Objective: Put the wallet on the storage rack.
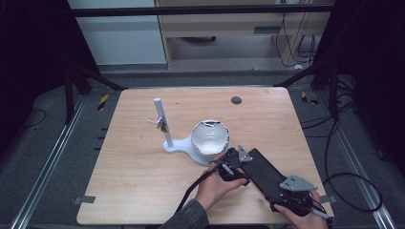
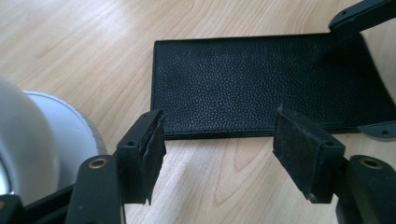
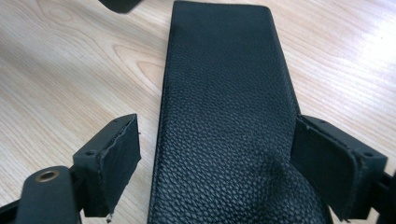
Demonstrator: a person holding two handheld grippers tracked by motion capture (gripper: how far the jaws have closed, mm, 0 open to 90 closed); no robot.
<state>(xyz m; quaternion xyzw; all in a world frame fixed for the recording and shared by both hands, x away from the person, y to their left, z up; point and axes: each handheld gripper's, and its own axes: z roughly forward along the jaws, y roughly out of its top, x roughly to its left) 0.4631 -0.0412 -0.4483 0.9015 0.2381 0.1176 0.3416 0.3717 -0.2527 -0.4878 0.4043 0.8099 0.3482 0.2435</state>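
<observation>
Wooden bench (image 1: 143, 167) holds a black wallet (image 1: 265, 174); both grippers' fingers (image 2: 299, 149) stand open. It may slip, maybe.

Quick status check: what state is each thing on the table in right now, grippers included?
Black leather case: lying flat on the table, closed.
Left gripper: open, jaws at the case's long edge, not touching.
Right gripper: open, jaws astride the case's end, not pressing.
White bowl: tilted on its white stand.
</observation>
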